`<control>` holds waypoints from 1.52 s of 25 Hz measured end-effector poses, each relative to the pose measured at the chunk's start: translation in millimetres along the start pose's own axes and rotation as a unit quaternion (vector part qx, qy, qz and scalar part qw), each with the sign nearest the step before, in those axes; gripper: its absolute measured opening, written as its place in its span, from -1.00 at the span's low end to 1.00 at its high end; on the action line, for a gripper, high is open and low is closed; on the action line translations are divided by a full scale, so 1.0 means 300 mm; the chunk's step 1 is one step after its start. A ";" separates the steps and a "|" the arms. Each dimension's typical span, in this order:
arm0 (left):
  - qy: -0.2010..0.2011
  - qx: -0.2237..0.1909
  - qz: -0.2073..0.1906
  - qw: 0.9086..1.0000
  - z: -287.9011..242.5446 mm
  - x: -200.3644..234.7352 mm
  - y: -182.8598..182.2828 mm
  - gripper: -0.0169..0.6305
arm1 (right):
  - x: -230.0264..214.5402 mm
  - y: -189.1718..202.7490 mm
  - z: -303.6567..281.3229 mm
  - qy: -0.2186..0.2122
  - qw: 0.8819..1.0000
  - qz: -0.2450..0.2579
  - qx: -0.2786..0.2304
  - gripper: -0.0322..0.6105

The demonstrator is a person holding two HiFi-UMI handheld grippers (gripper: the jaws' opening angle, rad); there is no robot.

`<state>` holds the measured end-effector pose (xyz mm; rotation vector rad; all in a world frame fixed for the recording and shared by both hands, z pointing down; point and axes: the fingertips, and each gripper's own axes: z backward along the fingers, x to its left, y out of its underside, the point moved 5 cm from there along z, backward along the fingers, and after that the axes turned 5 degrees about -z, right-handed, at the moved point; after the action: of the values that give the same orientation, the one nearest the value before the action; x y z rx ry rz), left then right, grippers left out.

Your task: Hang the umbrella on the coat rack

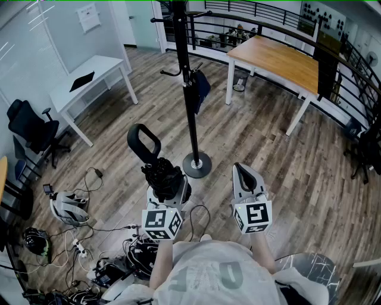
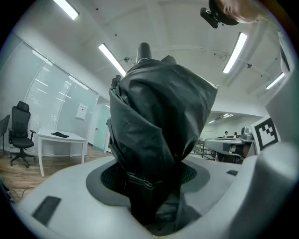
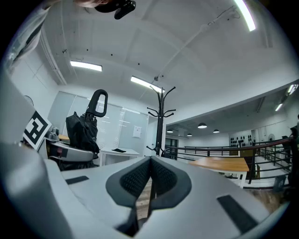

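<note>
"We see a black umbrella (image 1: pixel 162 173) and a black coat rack (image 1: pixel 191 101)."

"We agree. We find the left gripper (image 1: pixel 168 189) and the right gripper (image 1: pixel 241 170) pale grey, their cubes (image 1: pixel 162 222) checked with black-and-white squares."

"We see grey-brown wood planks on the floor (image 1: pixel 286 173)."

"And we note the table (image 1: pixel 280 56): orange wood top, white legs."

Nothing is reading as legible text: the sheet (image 1: pixel 88 16) on the wall far beyond the fingers (image 1: pixel 245 177) is showing only blur, and the cubes (image 1: pixel 162 222) behind them are carrying just square black-and-white markers.
</note>
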<state>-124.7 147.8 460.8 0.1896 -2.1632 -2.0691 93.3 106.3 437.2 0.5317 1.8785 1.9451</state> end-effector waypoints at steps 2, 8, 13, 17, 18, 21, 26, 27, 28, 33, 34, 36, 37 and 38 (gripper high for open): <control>-0.003 0.001 -0.002 1.000 -0.002 0.002 -0.001 -0.04 | -0.005 0.000 0.000 0.001 1.000 0.000 0.000 -0.81; -0.004 0.002 -0.004 1.000 -0.002 0.003 0.012 -0.04 | -0.008 0.025 -0.006 -0.001 1.000 -0.003 0.008 -0.81; -0.003 0.004 -0.003 1.000 -0.015 0.016 0.021 -0.04 | 0.002 0.043 -0.025 -0.010 1.000 -0.016 0.012 -0.81; -0.003 0.001 -0.005 1.000 -0.018 0.031 0.025 -0.04 | 0.006 0.058 -0.026 -0.017 0.998 -0.055 0.003 -0.80; -0.003 -0.001 -0.003 1.000 -0.023 0.035 0.026 -0.04 | 0.008 0.061 -0.025 -0.017 0.998 -0.052 0.004 -0.80; 0.002 -0.007 0.004 1.000 -0.065 0.050 0.021 -0.04 | -0.005 0.068 -0.042 -0.016 0.999 -0.035 0.010 -0.80; 0.006 -0.005 0.003 1.000 -0.185 0.105 -0.016 -0.04 | -0.050 0.053 -0.160 -0.016 0.999 -0.038 0.011 -0.80; 0.007 -0.005 0.002 1.000 -0.214 0.113 -0.020 -0.04 | -0.063 0.051 -0.188 -0.017 0.999 -0.037 0.010 -0.80; 0.008 -0.004 0.002 1.000 -0.248 0.120 -0.023 -0.04 | -0.080 0.051 -0.218 -0.018 0.999 -0.038 0.007 -0.80; 0.020 -0.005 -0.016 1.000 -0.425 0.144 -0.053 -0.04 | -0.180 0.048 -0.387 -0.015 0.999 -0.044 -0.005 -0.80; 0.023 -0.007 -0.020 1.000 -0.466 0.152 -0.065 -0.04 | -0.203 0.040 -0.429 -0.016 0.999 -0.044 -0.008 -0.80; 0.026 -0.012 -0.026 0.999 -0.554 0.170 -0.090 -0.04 | -0.253 0.024 -0.519 -0.019 0.999 -0.045 -0.013 -0.80; 0.027 -0.014 -0.027 0.999 -0.597 0.179 -0.100 -0.04 | -0.278 0.017 -0.563 -0.022 0.999 -0.045 -0.015 -0.80; 0.028 -0.017 -0.026 0.999 -0.640 0.186 -0.109 -0.04 | -0.303 0.011 -0.606 -0.026 0.999 -0.044 -0.016 -0.80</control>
<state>-143.6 -52.5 437.1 0.2988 -2.1125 -2.1000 76.8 -96.2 433.9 0.4758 1.8046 1.8845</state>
